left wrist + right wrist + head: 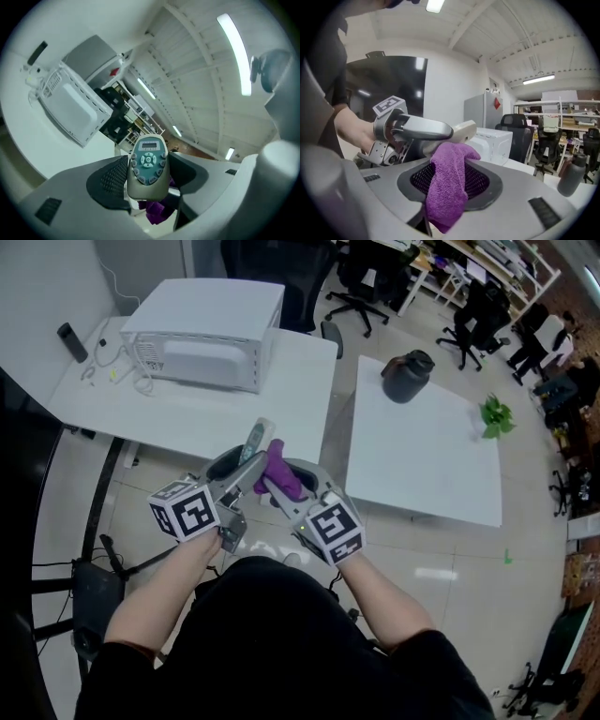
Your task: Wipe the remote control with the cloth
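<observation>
One remote control [147, 164]: clamped in our left gripper [242, 468].
Purple cloth [447, 187]: clamped in our right gripper [277, 491]; we should press it firmly along the remote's far side.

**Hard plastic, soft pile**

Your left tool [149, 183] has smooth, matt grey plastic shells, and its pads [111, 180] are black with a fine raised grid. The remote control [148, 164] between them is satiny beige plastic with a teal face, rubbery-looking buttons and a small glossy display window. Your right tool [450, 183] has the same matt grey finish and rough black pads [482, 180]. Its cloth [447, 187] is purple, thick and nubbly, like microfibre towelling. The table [422, 460] is white, smooth and low in sheen. The floor [441, 563] tiles are glossy and catch lamp glare. The dark jug [408, 376] looks matt, though it's too small to be sure.
</observation>
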Available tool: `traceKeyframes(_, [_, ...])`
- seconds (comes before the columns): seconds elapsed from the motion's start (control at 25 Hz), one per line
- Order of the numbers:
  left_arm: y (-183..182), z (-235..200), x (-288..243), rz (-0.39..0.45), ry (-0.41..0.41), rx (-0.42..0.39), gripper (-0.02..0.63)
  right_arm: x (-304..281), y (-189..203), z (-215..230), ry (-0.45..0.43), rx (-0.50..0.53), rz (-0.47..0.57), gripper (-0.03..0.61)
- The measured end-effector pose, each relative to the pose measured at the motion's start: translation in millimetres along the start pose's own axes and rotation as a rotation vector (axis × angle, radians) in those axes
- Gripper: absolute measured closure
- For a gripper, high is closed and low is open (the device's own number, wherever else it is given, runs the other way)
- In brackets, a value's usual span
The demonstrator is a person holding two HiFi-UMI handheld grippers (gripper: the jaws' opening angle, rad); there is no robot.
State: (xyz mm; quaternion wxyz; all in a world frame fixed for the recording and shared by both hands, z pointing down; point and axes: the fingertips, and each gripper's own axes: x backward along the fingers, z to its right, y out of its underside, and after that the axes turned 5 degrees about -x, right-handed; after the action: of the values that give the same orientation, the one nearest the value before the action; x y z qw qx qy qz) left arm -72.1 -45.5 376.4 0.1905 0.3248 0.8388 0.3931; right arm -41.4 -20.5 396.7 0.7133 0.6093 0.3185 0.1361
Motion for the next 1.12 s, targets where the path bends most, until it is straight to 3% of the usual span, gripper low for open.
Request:
traceKeyframes(0.08, [-4, 8, 2, 0.019, 0.057, 0.05, 0.351, 3, -17, 1, 0.014, 0.034, 0.057, 0.416])
traceKeyframes(0.24, [3, 27, 7, -0.016, 0.133, 0.039, 0.351, 11, -38, 29, 0.098, 0.032, 0.117, 0.416])
traceKeyframes(0.44, [7, 28, 12, -0.028, 0.143, 0.057, 0.351, 25, -58, 54, 0.173, 0.035, 0.164, 0.416])
traceKeyframes(0.64, [-16, 9, 16, 0.037, 0.149, 0.14, 0.351, 10, -26, 8, 0.051, 0.119, 0.071, 0.416])
traceKeyframes(0.8, [-14, 1, 20, 0.018, 0.161, 0.196, 0.351, -5, -23, -28, -0.009, 0.195, 0.053, 0.416])
traceKeyframes(1.12, [11, 3, 34, -0.11, 0.196, 0.165, 0.351, -5, -43, 10, 0.158, 0.119, 0.106, 0.416])
